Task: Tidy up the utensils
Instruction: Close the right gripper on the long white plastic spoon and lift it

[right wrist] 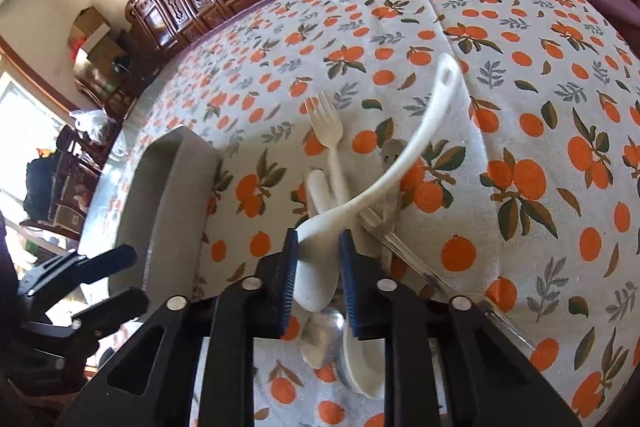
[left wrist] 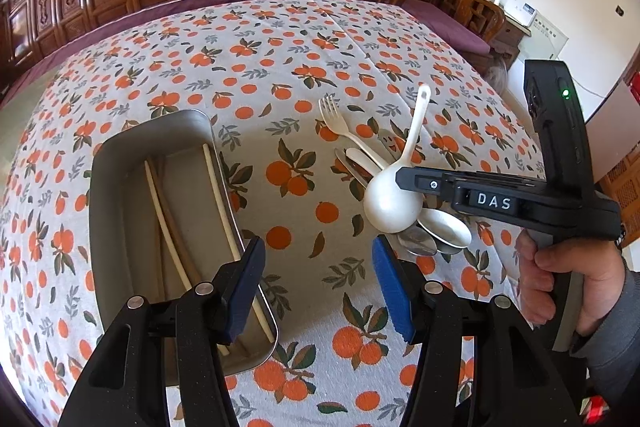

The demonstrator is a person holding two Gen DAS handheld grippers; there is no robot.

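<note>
R gripper (right wrist: 318, 267): ribbed blue pads clamped on bowl of glossy white ladle-spoon (right wrist: 384, 167), its curved handle rising toward 1 o'clock. Beneath: pale fork (right wrist: 330, 131) and steel spoons on orange-print cloth (right wrist: 520, 67). L gripper (left wrist: 318, 283): jaws half-open, empty; rounded metal tray (left wrist: 120, 195) with chopsticks (left wrist: 166, 223) at 10 o'clock.

Bare tablecloth (left wrist: 304, 211) lies open ahead of the left gripper (left wrist: 318, 287); the metal tray (left wrist: 120, 163) blocks its left, the utensil pile (left wrist: 424, 227) its right.
</note>
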